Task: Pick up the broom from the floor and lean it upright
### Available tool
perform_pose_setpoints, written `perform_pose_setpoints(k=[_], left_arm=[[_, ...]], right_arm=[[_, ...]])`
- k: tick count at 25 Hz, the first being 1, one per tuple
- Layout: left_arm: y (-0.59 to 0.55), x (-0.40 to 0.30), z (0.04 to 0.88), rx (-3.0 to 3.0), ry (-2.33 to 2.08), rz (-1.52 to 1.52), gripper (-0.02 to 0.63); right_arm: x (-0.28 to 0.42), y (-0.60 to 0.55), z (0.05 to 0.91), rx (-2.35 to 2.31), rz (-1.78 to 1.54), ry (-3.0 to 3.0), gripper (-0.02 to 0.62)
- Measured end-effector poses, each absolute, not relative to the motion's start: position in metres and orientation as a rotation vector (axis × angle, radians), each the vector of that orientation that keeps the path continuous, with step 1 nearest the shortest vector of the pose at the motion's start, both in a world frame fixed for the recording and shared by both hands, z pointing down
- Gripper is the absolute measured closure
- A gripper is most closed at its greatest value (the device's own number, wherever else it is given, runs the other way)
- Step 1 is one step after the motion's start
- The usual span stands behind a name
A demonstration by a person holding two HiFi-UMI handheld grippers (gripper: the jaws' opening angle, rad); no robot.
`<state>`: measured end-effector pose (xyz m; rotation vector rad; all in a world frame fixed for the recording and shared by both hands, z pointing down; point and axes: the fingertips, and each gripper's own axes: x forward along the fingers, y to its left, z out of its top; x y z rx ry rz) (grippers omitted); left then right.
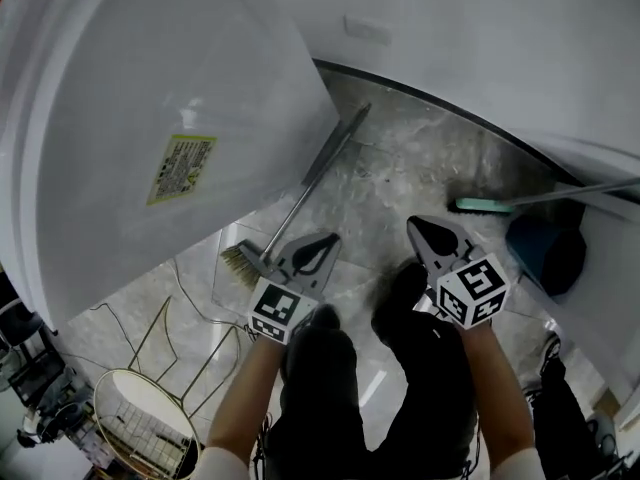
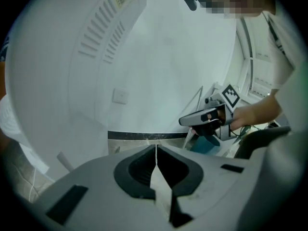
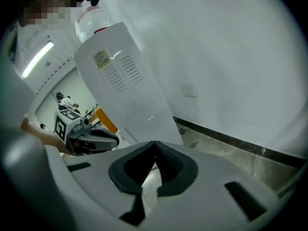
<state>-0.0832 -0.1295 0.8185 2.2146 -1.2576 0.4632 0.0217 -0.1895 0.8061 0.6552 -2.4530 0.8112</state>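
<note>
Head view shows a tall white appliance point(image 1: 150, 98) at left. On the marble floor point(image 1: 400, 178) the broom point(image 1: 316, 183) lies flat beside it, bristles near. Left gripper point(image 1: 325, 243) and right gripper point(image 1: 420, 228) hover above, fingers clenched on nothing. The appliance's yellow label point(image 1: 182, 168) is too small to read.

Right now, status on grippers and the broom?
Left gripper shut, empty; right gripper shut, empty. Broom flat on floor, not held. Water dispenser close beside its handle.

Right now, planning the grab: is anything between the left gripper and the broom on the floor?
Nothing visible does. The shut left gripper hangs right of the broom, only floor between; the white appliance stands on its other side.
</note>
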Motion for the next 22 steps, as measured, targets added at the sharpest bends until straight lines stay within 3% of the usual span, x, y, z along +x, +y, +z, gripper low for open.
perform_pose_setpoints(k=[11, 22], left_arm=[[-0.162, -0.103, 0.951, 2.365, -1.238, 0.543, 0.595], [-0.152, -0.129, 1.054, 2.384, -1.291, 0.688, 0.594]], right_arm=[[0.011, -0.214, 0.887, 0.377, 0.434, -2.546, 0.594], [-0.008, -0.203, 0.947, 0.356, 0.359, -2.574, 0.594]])
